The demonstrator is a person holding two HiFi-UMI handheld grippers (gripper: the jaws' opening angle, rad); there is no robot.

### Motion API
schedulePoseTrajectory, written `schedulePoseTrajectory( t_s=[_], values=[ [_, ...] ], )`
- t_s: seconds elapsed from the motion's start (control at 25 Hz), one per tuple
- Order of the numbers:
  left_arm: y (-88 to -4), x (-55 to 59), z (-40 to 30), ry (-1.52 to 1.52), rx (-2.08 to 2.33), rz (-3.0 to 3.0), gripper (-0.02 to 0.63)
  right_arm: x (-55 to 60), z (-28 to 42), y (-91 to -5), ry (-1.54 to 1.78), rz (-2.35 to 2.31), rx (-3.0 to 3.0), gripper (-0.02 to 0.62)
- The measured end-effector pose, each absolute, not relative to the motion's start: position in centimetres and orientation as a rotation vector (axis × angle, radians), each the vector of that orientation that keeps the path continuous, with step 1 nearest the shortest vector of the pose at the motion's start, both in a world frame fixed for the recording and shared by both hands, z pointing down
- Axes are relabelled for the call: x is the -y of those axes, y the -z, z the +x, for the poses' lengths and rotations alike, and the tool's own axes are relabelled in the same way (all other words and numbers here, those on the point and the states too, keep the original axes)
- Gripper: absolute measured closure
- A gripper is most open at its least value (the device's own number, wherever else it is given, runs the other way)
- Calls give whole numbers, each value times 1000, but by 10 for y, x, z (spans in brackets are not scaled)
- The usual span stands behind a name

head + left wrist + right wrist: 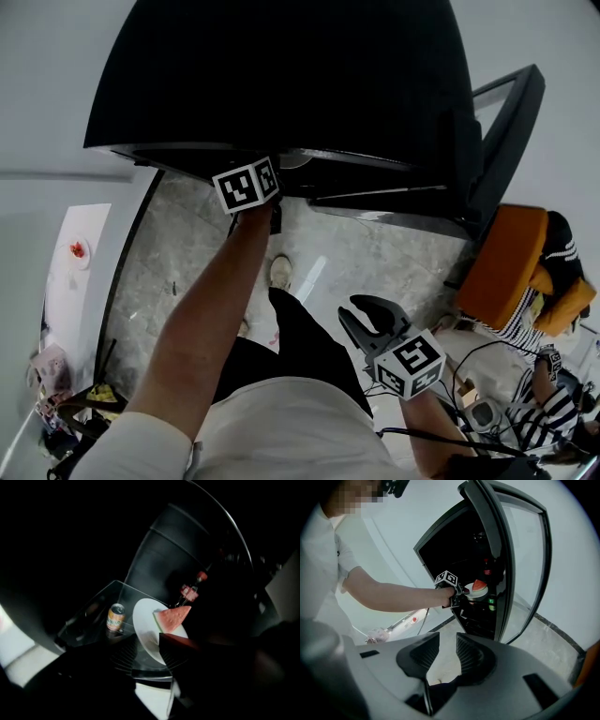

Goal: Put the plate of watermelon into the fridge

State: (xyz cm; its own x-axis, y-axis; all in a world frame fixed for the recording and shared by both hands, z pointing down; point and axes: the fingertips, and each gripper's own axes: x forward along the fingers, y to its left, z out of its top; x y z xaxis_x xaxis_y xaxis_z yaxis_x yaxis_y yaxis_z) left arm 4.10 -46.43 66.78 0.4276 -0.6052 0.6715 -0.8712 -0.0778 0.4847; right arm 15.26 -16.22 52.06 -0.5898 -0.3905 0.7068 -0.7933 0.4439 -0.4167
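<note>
Tall black fridge (281,75) is receiving the watermelon, its glass door (525,564) standing open.
The round white plate (143,616) carrying a red watermelon wedge (172,618) is sitting on the glass shelf (89,616) beside an orange drink can (115,617). The left gripper (147,644) is holding its jaws released, the plate's near rim lying between them, apparently unpinched. Placing looks nearly done; next comes drawing that gripper back without dragging the plate. The right gripper (447,656) is hanging outside, jaws parted and empty.
</note>
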Motion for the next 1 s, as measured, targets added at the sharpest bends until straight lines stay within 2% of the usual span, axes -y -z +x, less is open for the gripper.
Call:
schedulePoseTrajectory(
  t_s=[0.4,0.52,0.72,1.0],
  values=[
    [-674,461,29,-632,1370,1866,424,155,148,-522,-1014,994,2176,472],
    [-680,462,27,-686,1406,1880,382,155,149,-522,-1015,999,2175,472],
    [-667,464,36,-669,1400,1903,382,164,163,-524,-1017,1015,2176,472],
    [-631,431,26,-660,1346,2007,383,162,145,-513,-954,1029,2217,473]
  ],
)
